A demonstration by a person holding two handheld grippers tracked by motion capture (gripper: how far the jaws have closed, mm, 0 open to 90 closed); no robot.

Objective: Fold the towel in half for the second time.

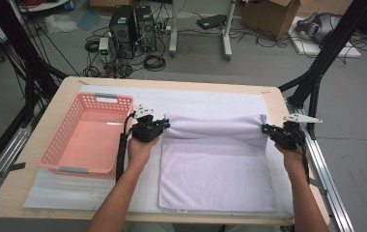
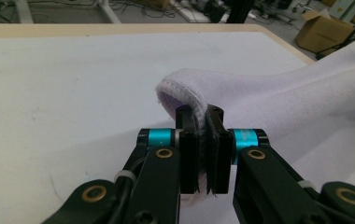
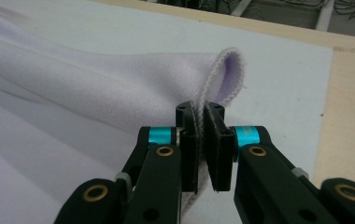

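A pale lilac towel lies on the white mat, its far edge lifted into a raised fold. My left gripper is shut on the towel's far left corner, and the hemmed edge curls up between its jaws. At the far right corner my right gripper is shut on the towel too, with the looped hem rising above its jaws. Both hands hold the fold a little above the table.
A pink plastic basket stands empty on the left of the table. The white mat covers most of the wooden tabletop. Black frame posts rise at the right; computers and cables lie on the floor beyond.
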